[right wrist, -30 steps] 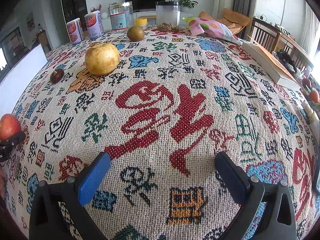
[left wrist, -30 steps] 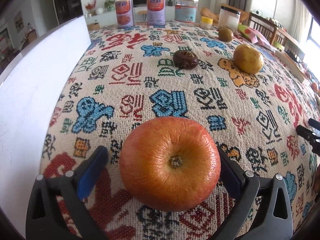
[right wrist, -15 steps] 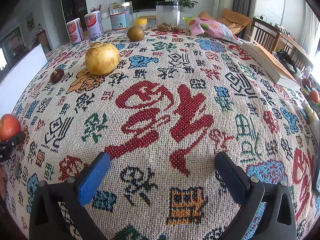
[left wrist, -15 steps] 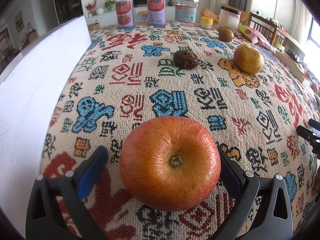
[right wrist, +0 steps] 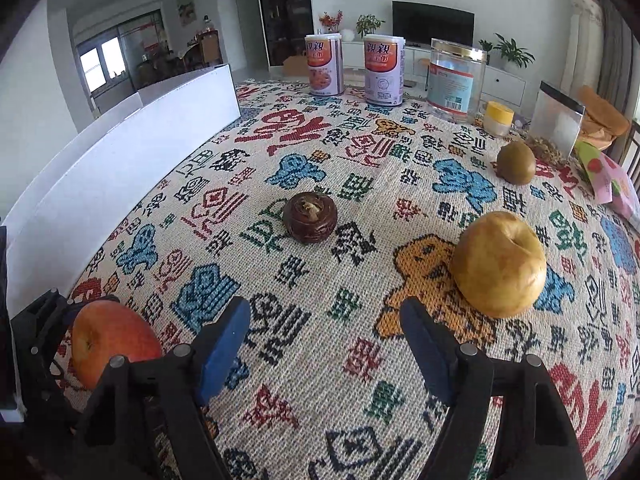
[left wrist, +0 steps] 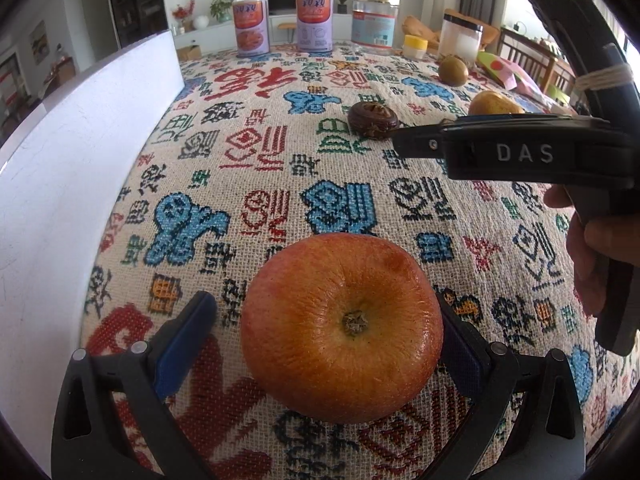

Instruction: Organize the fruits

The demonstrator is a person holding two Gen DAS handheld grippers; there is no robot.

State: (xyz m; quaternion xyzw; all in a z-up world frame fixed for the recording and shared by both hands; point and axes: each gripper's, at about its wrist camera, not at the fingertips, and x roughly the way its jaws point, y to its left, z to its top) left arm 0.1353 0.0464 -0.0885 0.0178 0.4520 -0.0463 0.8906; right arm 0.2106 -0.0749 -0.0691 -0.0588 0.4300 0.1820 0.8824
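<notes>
A red-orange apple (left wrist: 340,328) rests on the patterned tablecloth between the fingers of my left gripper (left wrist: 322,304), which is open; a gap shows between the left blue pad (left wrist: 184,344) and the fruit. My right gripper (right wrist: 324,312) hovers over the cloth, jaws closing with nothing between them. Ahead of it lie a dark brown round fruit (right wrist: 310,218), a yellow pear (right wrist: 500,264) to the right and a kiwi (right wrist: 516,162) further back. The apple (right wrist: 112,340) shows at its lower left. The right gripper's black body (left wrist: 500,152) crosses the left wrist view.
A white box wall (right wrist: 120,168) runs along the left edge of the table. At the back stand two cans (right wrist: 324,66), a clear jar (right wrist: 456,80), a yellow-lidded pot (right wrist: 498,118) and a clear container (right wrist: 560,120). A snack bag (right wrist: 608,176) lies far right. A hand (left wrist: 592,248) holds the right gripper.
My right gripper swung left across the table toward the left gripper and rolled, and its jaws narrowed. It now shows in the left wrist view. The left gripper and apple stayed still.
</notes>
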